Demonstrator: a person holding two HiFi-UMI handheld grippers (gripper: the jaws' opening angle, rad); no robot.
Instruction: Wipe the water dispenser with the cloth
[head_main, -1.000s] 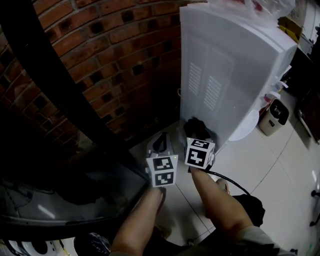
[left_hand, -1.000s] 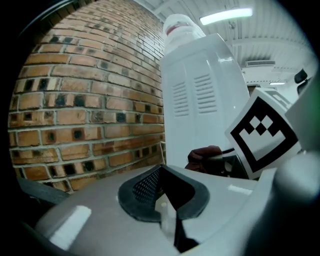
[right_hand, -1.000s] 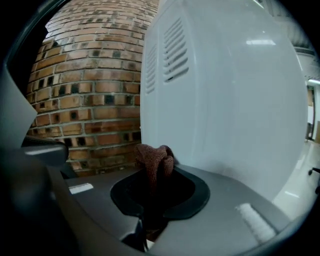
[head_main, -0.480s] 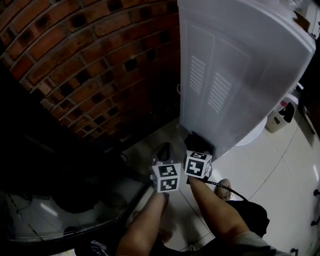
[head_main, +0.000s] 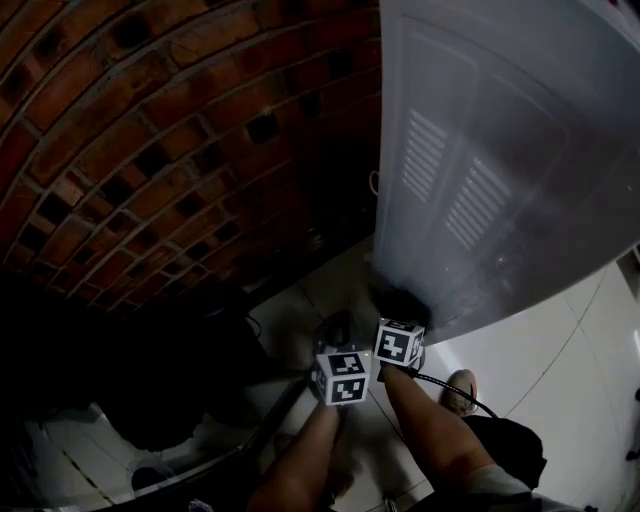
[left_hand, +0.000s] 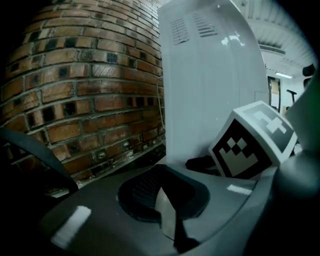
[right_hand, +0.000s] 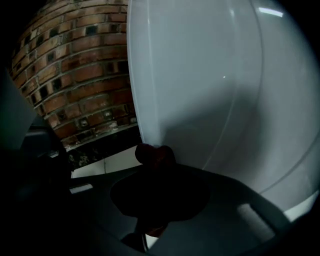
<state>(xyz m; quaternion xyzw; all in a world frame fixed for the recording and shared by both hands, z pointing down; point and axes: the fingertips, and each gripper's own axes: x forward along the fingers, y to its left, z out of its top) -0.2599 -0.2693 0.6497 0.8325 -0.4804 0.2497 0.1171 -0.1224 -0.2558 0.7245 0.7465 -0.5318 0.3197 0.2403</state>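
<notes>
Right gripper view showed the right gripper (right_hand: 154, 167) clamped on a dark cloth (right_hand: 155, 155), a bunched fold of which stood out just past the jaws. The cloth lay against the lower left edge of the water dispenser (right_hand: 215, 90), low on the panel and close to the floor (right_hand: 107, 167).

Left gripper view showed the left gripper (left_hand: 166, 202) with its jaws drawn together and nothing between them. It was held just beside the right gripper, clear of the dispenser.

Head view placed both grippers side by side, left gripper (head_main: 336, 338) and right gripper (head_main: 398, 315), at the foot of the water dispenser (head_main: 520, 120). The dispenser was a tall white cabinet standing upright, long axis vertical. Its panel with two groups of vent slots (head_main: 450, 190) faced the person. The cabinet stood on the pale tiled floor (head_main: 570, 340), with its left edge near a brick wall (head_main: 150, 150). A black cable (head_main: 452, 376) ran back from the right gripper.
</notes>
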